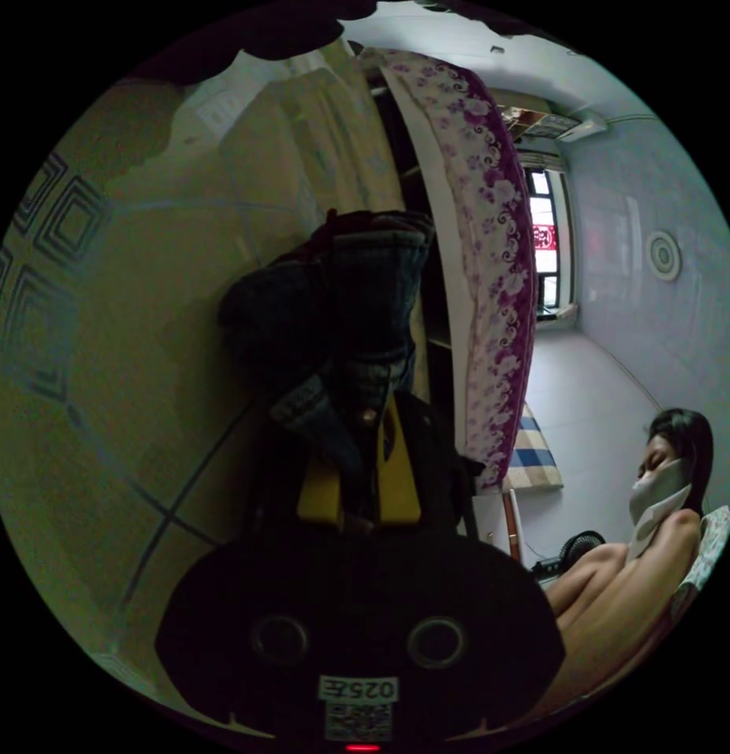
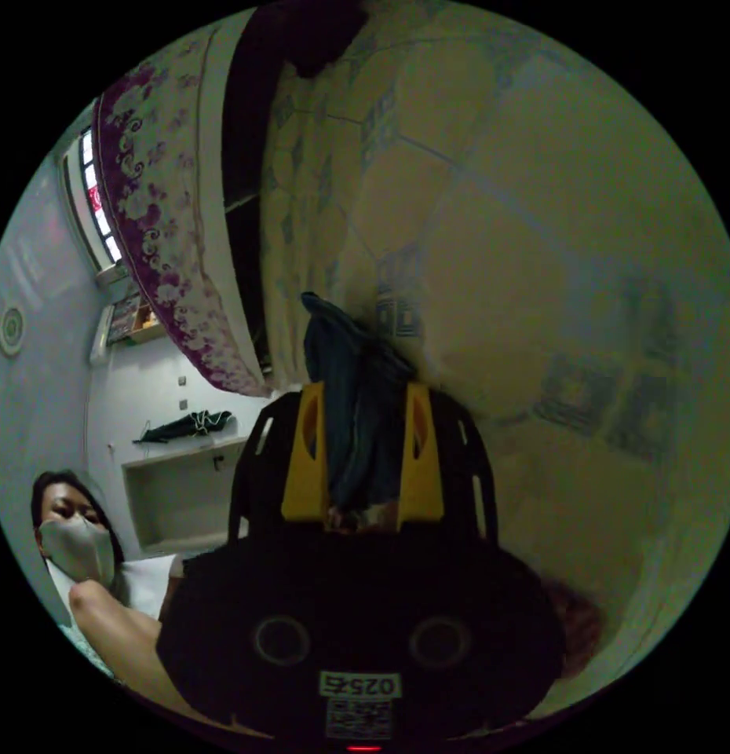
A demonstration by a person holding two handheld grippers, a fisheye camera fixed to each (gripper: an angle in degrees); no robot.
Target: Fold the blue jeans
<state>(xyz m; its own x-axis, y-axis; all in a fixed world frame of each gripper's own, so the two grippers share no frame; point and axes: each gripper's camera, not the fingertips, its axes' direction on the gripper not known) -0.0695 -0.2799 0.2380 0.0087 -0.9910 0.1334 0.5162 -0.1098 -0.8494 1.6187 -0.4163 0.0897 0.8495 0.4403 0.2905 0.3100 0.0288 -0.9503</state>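
Up close, the left gripper (image 1: 359,471) had its two yellow jaws closed on a thick bunch of the blue jeans (image 1: 341,314), near the waistband as far as the dim light let me judge, since a metal button showed just above the jaws. The denim rose from the jaws in a bundled mass, held against the backdrop of a pale yellow sheet (image 1: 129,377) printed with blue lines and squares. Beyond it lay the purple-flowered edge of a mattress (image 1: 490,259), and farther off a window (image 1: 544,236) and a grey wall. A person's bare arm (image 1: 616,581) reached in from the lower right of the left gripper view, bent at the elbow, with a face mask visible above it.

The right gripper (image 2: 363,463) likewise gripped the jeans (image 2: 357,393), both jaws pressing a narrower, bluer fold that stood up between them and ended in a blunt tip. Behind it spread the same yellow sheet (image 2: 538,236). In the right gripper view the person's arm (image 2: 114,620) came in from the lower left, and a white shelf (image 2: 184,479) stood on the wall beyond.
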